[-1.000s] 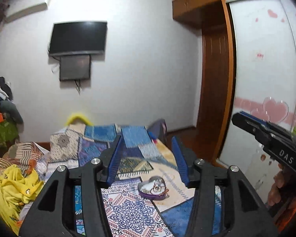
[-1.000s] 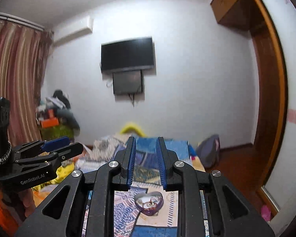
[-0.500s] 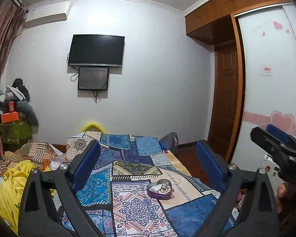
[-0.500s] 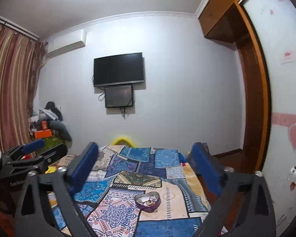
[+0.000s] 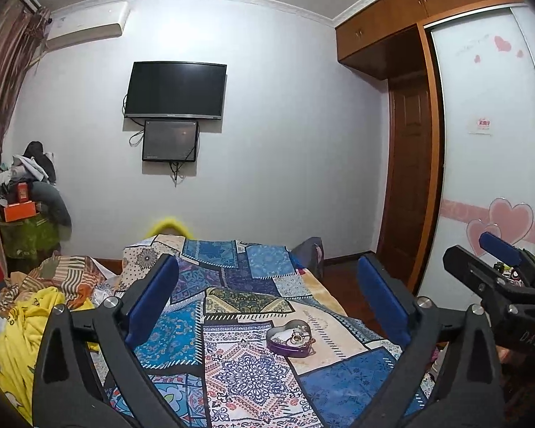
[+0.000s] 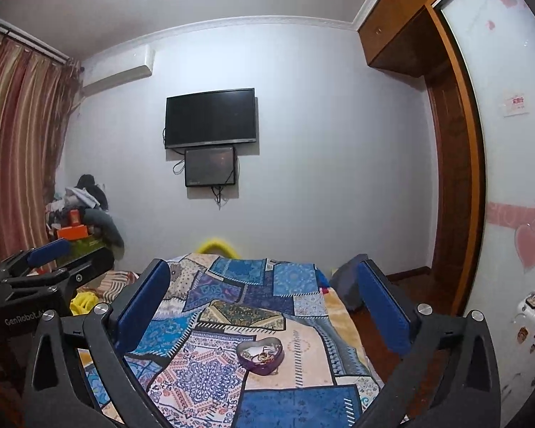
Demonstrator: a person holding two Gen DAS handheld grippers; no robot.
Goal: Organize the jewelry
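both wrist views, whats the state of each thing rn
left hand-held gripper: open, holding nothing
right hand-held gripper: open, holding nothing
heart-shaped box: lid off, jewelry inside, resting on the quilt
tv: screen dark
wooden door: shut

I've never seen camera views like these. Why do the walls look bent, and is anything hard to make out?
Left wrist view: fisheye lens bows the wardrobe; dark corners. The jewelry in the heart-shaped box is too small to identify. Right wrist view: same curving, ceiling glare at top, curtain bent.
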